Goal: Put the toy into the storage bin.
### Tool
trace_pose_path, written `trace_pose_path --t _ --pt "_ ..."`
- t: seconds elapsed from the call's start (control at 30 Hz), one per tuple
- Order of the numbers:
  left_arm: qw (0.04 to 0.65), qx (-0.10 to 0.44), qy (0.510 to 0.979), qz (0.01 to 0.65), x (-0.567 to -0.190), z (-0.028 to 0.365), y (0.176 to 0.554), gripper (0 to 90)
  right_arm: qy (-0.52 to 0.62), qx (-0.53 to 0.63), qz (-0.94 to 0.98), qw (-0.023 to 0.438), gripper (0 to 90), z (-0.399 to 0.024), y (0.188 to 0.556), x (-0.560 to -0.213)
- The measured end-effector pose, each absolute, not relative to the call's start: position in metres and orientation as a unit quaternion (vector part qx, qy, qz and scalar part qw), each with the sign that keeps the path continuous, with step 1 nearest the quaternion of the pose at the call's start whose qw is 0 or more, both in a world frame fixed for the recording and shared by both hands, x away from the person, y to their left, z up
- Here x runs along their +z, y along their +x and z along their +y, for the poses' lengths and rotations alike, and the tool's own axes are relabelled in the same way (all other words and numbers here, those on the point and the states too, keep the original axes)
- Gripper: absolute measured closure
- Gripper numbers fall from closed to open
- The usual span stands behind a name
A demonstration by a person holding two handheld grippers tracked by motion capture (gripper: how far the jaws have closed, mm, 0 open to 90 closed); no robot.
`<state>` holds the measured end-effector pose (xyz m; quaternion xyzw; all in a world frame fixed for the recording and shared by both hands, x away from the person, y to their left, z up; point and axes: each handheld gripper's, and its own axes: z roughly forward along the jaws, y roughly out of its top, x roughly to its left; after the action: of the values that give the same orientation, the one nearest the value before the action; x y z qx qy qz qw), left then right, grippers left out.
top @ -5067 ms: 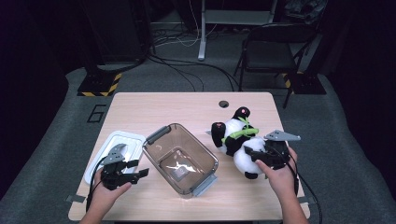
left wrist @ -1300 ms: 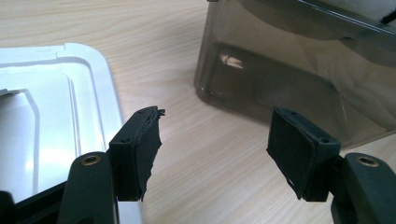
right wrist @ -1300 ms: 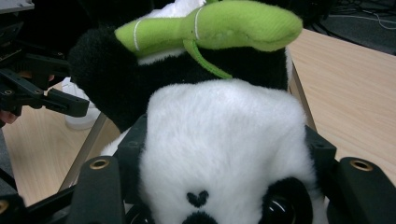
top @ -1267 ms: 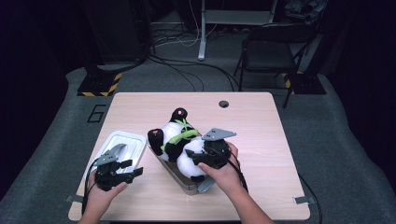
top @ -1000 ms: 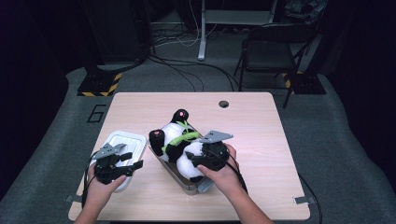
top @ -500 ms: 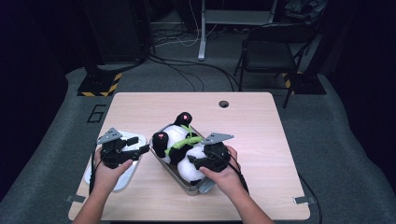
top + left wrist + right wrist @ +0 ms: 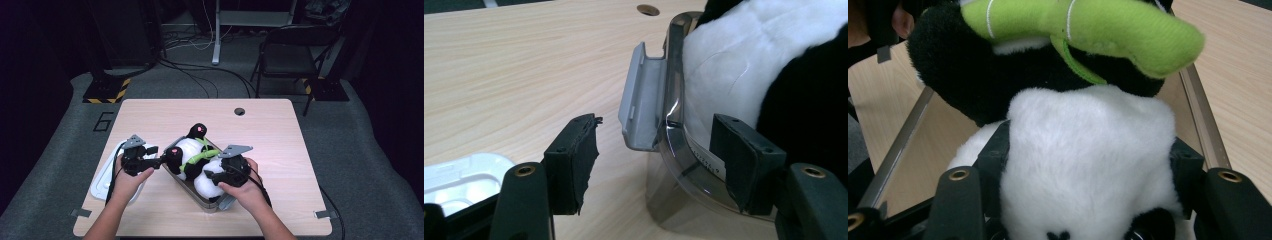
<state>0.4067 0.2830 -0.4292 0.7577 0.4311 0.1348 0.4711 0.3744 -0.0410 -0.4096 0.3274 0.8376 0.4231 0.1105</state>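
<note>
Panda (image 7: pixel 197 160), squeezed at its white head between the right gripper's (image 7: pixel 216 176) jaws, lies lengthwise in the clear box (image 7: pixel 674 125), while the left gripper (image 7: pixel 656 150), nearer the box's end, has been narrowing, jaws unclenched astride the wall by the grey latch (image 7: pixel 639 100).

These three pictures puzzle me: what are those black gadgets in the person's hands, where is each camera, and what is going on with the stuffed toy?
No robot here: a person works two tools. The top picture looks down on a wooden table. The other two come from cameras riding on each tool. The right hand-held gripper squeezes a plush panda with a green strap, lowering it into a clear plastic box. The left hand-held gripper is open, its jaws astride the box's wall by the grey latch. A white lid lies at the left.
</note>
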Motion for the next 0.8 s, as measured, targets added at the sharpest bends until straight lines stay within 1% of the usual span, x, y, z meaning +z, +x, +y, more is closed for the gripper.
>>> trace_pose_path --t 0.2,0.23,0.3,0.4,0.43,0.53,0.7,0.8 --pt "0.486 0.139 0.750 0.427 -0.415 0.287 0.402 35.7 0.327 0.424 0.837 0.110 38.3 -0.043 0.373 -0.411" --pt "0.493 0.144 0.751 0.415 -0.403 0.289 0.398 35.7 0.330 0.422 0.837 0.110 38.3 -0.043 0.373 -0.411" --pt "0.495 0.147 0.750 0.414 -0.399 0.290 0.397 35.6 0.329 0.421 0.838 0.111 38.3 -0.043 0.373 -0.411" --pt "0.513 0.150 0.743 0.402 -0.379 0.294 0.392 35.3 0.327 0.420 0.839 0.112 38.3 -0.043 0.373 -0.412" --pt "0.513 0.150 0.743 0.402 -0.379 0.294 0.392 34.8 0.327 0.420 0.839 0.112 38.3 -0.043 0.373 -0.412" --pt "0.526 0.120 0.744 0.393 -0.370 0.290 0.391 33.1 0.328 0.421 0.839 0.112 38.2 -0.042 0.373 -0.412" --pt "0.526 0.122 0.751 0.380 -0.369 0.276 0.393 33.0 0.328 0.421 0.839 0.108 38.0 -0.043 0.373 -0.413" --pt "0.521 0.121 0.752 0.384 -0.373 0.273 0.396 32.6 0.330 0.420 0.839 0.100 37.9 -0.043 0.375 -0.415"
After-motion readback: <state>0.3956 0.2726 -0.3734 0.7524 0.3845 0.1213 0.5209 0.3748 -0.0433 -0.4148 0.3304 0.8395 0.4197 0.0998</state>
